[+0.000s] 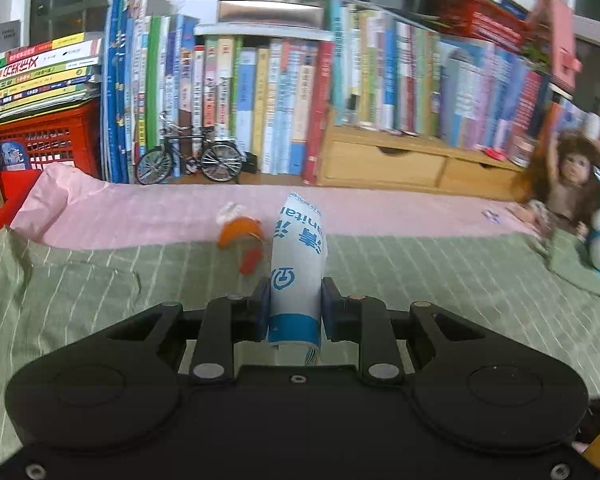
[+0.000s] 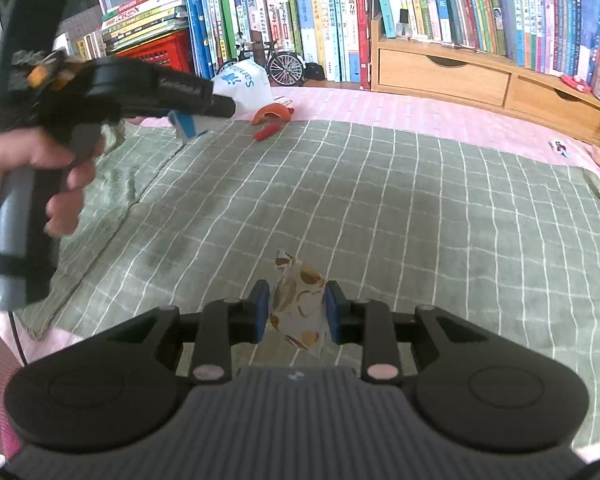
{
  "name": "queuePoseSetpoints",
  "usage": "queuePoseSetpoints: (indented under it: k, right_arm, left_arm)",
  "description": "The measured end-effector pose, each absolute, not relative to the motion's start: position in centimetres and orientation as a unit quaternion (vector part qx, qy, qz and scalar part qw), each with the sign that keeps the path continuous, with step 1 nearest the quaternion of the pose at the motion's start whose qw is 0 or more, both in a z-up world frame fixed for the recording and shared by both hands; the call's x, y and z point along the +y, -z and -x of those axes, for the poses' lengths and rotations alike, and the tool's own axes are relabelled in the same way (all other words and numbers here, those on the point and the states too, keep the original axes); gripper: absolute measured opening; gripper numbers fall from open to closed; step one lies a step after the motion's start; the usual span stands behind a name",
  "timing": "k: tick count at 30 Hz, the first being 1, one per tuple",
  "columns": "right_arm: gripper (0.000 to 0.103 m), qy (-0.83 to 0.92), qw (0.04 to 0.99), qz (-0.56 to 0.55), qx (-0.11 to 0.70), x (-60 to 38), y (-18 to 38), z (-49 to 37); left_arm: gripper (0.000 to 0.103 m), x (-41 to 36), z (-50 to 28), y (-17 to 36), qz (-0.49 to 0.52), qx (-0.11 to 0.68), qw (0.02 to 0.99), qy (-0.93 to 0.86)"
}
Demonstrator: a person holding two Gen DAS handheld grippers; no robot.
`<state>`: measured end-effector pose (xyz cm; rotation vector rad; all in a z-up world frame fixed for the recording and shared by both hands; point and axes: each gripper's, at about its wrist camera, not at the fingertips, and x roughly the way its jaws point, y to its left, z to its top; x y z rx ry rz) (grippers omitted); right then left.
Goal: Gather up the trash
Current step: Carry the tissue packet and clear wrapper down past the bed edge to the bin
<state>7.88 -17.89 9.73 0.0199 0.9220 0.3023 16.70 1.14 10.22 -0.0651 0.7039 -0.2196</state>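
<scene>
A white and blue wipes packet stands clamped in the left gripper above the green checked blanket. The right gripper pinches a brown-patterned wrapper. Orange peel lies beyond, near the books.

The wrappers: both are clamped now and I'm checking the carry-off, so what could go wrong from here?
1. The white-and-blue packet sticks far out of the left hand-held gripper and might swing or slip.
2. The crumpled brown wrapper in the right hand-held gripper looks thin and could pull free.
3. The orange peel on the cloth could get left behind.
</scene>
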Motion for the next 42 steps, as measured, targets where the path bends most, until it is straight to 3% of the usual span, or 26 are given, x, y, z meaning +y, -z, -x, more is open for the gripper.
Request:
queuePoseSetpoints:
  k: [21,42]
  right_arm:
    - [0.034,-0.129,0.89,-0.009,0.437,-19.0,-11.6,-1.7]
    - [0.034,-0.138,0.877,0.008,0.46,-17.5,-9.7,7.0]
  left_arm:
    - [0.024,-1.9,-1.8,-11.7,-0.001,0.354,0.92,0.167]
    - [0.024,-0.6,10.6,-9.1,0.006,0.382,0.899,0.213]
